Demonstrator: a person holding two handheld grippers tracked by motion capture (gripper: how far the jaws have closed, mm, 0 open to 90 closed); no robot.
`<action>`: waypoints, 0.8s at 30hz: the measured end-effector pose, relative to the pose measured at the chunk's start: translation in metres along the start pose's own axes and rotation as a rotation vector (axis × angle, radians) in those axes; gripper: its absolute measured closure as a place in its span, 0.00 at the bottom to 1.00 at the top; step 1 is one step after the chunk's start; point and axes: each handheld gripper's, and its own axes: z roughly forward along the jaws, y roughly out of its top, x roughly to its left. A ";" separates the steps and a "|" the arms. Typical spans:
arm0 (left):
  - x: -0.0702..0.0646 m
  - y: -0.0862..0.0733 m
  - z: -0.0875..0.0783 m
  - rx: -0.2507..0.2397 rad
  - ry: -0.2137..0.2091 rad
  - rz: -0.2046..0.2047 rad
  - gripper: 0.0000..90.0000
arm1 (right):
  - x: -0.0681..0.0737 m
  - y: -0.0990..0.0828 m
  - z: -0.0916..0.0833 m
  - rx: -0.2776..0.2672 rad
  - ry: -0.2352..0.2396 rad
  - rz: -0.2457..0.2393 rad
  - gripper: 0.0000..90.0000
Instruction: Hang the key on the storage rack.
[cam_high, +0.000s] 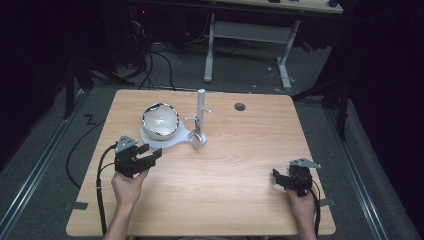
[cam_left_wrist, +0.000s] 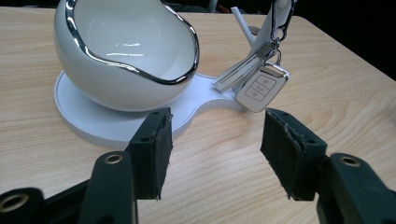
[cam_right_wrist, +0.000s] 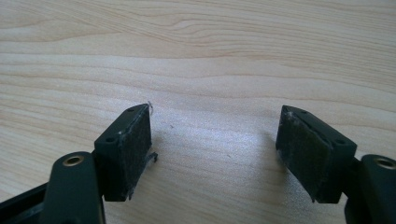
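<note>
Nearest the person, the right tool (cam_high: 286, 178) sits low over the wooden table (cam_high: 240, 170), held in the right hand (cam_high: 302, 204) near the table's front right corner, well apart from the white stand. In the right gripper view its jaws stand wide apart with bare wood grain between them and nothing held.

The left tool (cam_high: 150, 152), in the left hand (cam_high: 127, 187), is just in front of the white stand and to its left side. Its jaws are also spread, empty, and aimed toward the stand's base (cam_left_wrist: 93, 123).

The base is a flat white plate with a rounded outline, narrowing toward a smaller lobe where a white post (cam_high: 201, 107) rises with short pegs sticking out. On the wider lobe rests a bowl (cam_left_wrist: 126, 51): glossy white, egg-like, tilted so its opening faces up and toward the person, with a shiny chrome band along the rim. Its inside looks bare, showing just reflections.

From the post hangs a key fob (cam_left_wrist: 260, 87), white with a silver edge and three faint buttons, clipped through a metal ring and carabiner. Its lower end touches or nearly touches the base; I cannot tell which. A folded metal key blade (cam_left_wrist: 238, 70) lies beside it.

Beyond the stand, a dark round hole (cam_high: 240, 106) marks the table's far edge.
</note>
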 end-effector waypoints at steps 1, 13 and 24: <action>0.000 -0.001 -0.001 -0.001 0.001 -0.002 0.48 | 0.000 0.000 0.000 0.000 0.000 0.000 0.30; 0.003 -0.010 -0.007 -0.001 0.011 -0.017 0.48 | 0.000 0.000 0.000 0.001 0.000 0.000 0.30; 0.001 -0.018 -0.004 0.013 0.018 -0.013 0.48 | 0.000 0.000 0.000 0.000 0.000 -0.001 0.30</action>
